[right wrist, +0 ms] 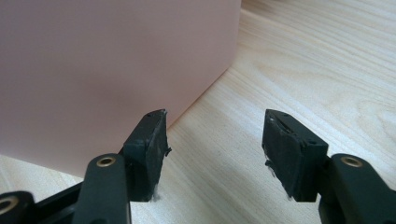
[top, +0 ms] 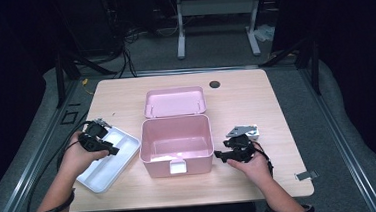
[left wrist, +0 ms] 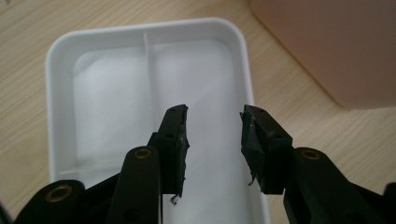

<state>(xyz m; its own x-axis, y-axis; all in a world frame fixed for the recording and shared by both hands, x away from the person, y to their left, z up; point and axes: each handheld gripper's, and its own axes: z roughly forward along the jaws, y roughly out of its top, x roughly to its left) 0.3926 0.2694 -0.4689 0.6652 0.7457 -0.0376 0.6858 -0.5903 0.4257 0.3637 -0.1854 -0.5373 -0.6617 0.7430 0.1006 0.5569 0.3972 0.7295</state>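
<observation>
Tray (top: 110, 161), white and divided, lies at the table's (top: 256, 101) left, just beside the open pink box (top: 177, 146), long axis angled toward it. Left gripper (left wrist: 212, 123) hovers directly above, released, empty. Right gripper (right wrist: 212, 133) also released, beside the box.

Black tongs (left wrist: 212, 140), brass-ringed pivot holes, worn pads; grey three-cornered plate on right tongs (top: 220, 156); black cables trailing.

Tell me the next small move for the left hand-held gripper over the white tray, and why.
Probably lower the left hand-held gripper onto the white tray's near rim and close on it. Its jaws stand open and empty above the tray, which sits beside the open pink box, so it likely goes in there next.
</observation>
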